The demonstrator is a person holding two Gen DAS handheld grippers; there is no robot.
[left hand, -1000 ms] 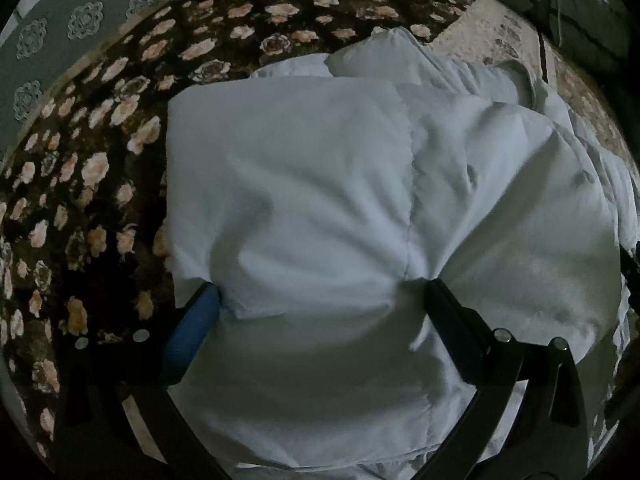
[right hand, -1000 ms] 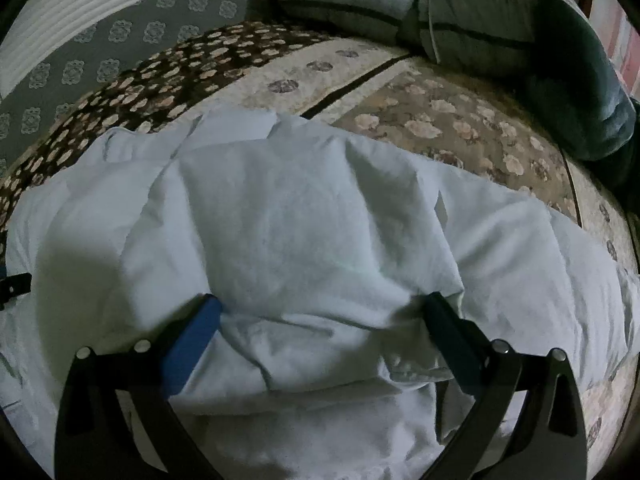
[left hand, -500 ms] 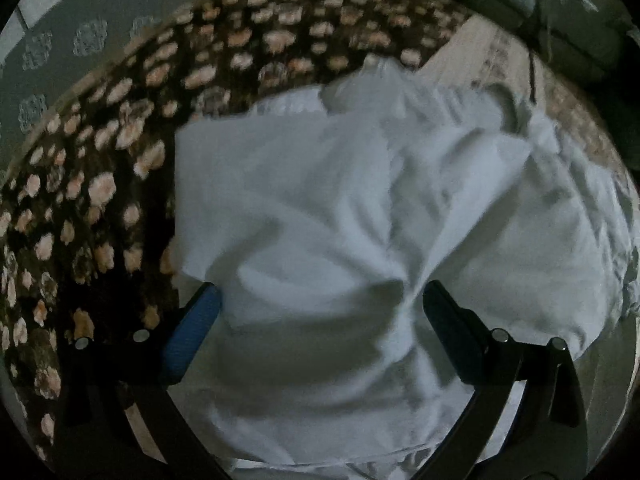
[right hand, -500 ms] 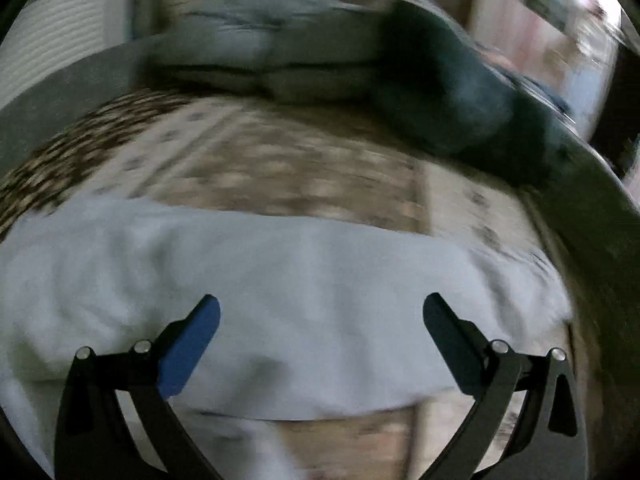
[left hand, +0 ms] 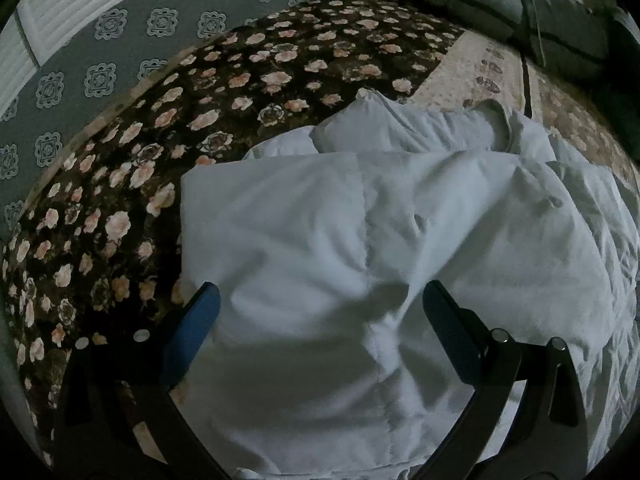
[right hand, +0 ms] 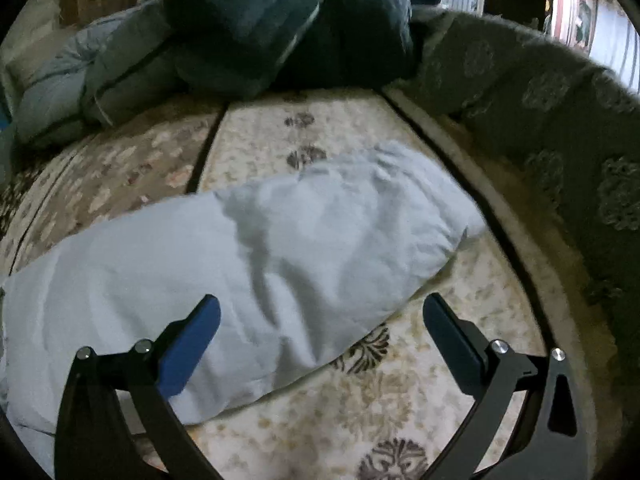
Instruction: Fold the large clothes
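A large pale blue-white garment (left hand: 360, 248) lies partly folded on a floral bedspread, with a squared folded edge at its left side. My left gripper (left hand: 320, 300) hovers open just over its near part, fingers wide apart, holding nothing. In the right wrist view the same garment (right hand: 248, 256) stretches from the left edge to a rumpled end at the right. My right gripper (right hand: 320, 312) is open above that right end, its left finger over cloth and its right finger over bare bedspread.
A dark brown rose-patterned cover (left hand: 168, 152) lies left of the garment, a beige floral cover (right hand: 360, 400) under its right end. Grey-blue and dark teal pillows (right hand: 248, 40) are piled at the far side. A grey patterned padded edge (right hand: 560, 128) runs along the right.
My right gripper swung right, from over the bulky middle of the garment to its right end. The left gripper rose and drew back a little; the cloth under it is more wrinkled.
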